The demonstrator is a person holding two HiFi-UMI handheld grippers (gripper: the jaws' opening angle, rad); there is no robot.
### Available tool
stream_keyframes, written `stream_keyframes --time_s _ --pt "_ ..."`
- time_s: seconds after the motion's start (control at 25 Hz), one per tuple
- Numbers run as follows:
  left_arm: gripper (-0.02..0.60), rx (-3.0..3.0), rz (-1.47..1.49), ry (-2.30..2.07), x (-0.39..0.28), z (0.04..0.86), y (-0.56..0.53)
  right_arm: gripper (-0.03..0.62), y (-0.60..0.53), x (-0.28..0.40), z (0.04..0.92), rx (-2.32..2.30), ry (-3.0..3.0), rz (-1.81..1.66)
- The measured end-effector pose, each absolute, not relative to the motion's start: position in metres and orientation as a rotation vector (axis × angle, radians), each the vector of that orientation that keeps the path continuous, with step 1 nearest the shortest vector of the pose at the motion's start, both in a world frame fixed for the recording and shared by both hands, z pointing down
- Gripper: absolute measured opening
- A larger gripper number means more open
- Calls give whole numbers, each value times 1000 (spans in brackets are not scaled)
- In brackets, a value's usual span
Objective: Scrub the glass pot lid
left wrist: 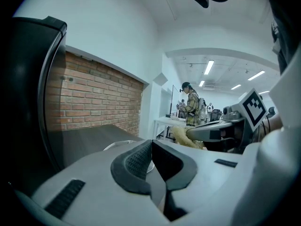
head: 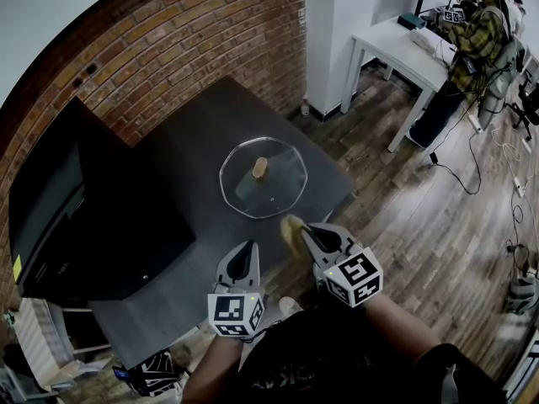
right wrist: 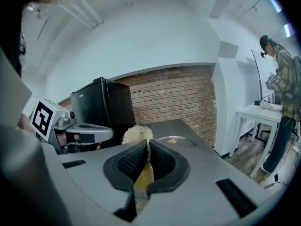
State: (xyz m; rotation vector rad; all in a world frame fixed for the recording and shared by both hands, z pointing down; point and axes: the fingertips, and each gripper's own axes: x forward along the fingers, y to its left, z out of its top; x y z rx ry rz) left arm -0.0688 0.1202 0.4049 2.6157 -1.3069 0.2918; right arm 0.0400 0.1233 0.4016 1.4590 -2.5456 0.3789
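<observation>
A person is standing at the near edge of a dark table point(head: 181, 154), holding a gripper in each hand. The lid point(head: 278, 194) is lying flat on the table toward its near right corner, close to the right-hand edge, with its knob point(head: 259, 168) pointing up.

The right gripper point(head: 305, 231) is hanging over the near edge, just short of the lid. Its jaws are pressing in on a scrubber point(head: 292, 228), a pale yellow, fibrous pad. The pad is standing on edge in the narrow gap between the jaws, and its frayed end is sticking out past the tips toward the lid. That end is sitting just beside the lid's near rim; whether it is touching the glass I cannot tell.

The left gripper point(head: 247, 247) is hovering over the near edge too, just left of the right one and a little further back from the lid. Its jaws are meeting pad to pad and are holding nothing.

A black fridge point(head: 76, 209) is sitting on the left part of the table, against a brick wall point(head: 194, 32). Beyond the far right corner, across the wood floor point(head: 429, 217), another person point(head: 472, 45) in a plaid shirt is standing at a white table point(head: 396, 45).
</observation>
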Motion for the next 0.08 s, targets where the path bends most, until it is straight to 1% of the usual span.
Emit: stream_keyframes --time_s 0.08 --pt "33 2615 291 -1305 -69 405 120 24 123 39 401 1461 -2545 378"
